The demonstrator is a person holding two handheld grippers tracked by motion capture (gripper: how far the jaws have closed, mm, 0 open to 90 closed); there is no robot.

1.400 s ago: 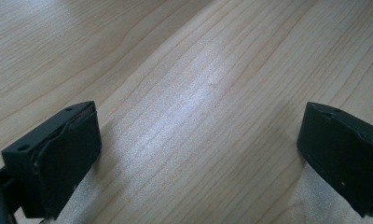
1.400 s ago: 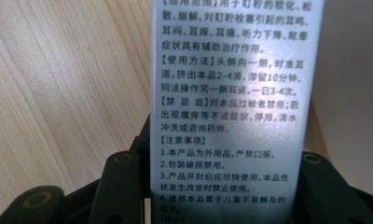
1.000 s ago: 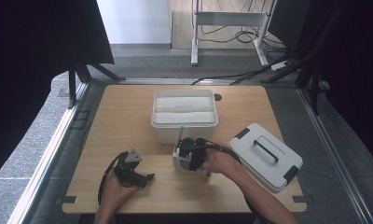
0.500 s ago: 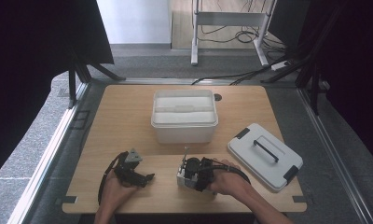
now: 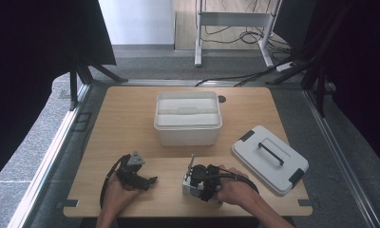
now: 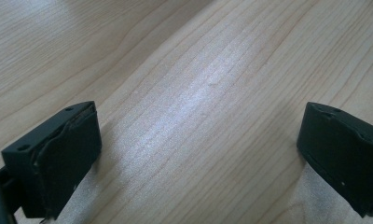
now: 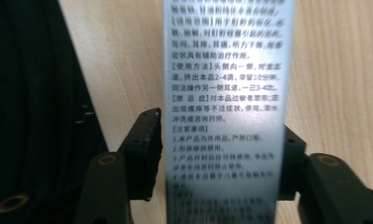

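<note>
A slim white box (image 7: 224, 70) printed with dense black text stands between the jaws of my right gripper (image 7: 221, 128). The jaws have just been opening: the pads flank the box's sides with a sliver of gap on the left. In the high view that right gripper (image 5: 194, 183) lies near the table's front edge, with the white box (image 5: 189, 187) at its tip. My left gripper (image 5: 147, 181) rests at the front left. Its black jaws (image 6: 198, 140) stand wide apart over bare wood.
A white open bin (image 5: 188, 137) sits at the middle of the wooden table (image 5: 121, 123). Its grey-white lid (image 5: 254, 164), with a black handle and clips, lies flat at the right. A cable loops behind each hand.
My right hand has drawn back from beside the bin toward the table's front edge, carrying the box. The left hand has stayed put.
</note>
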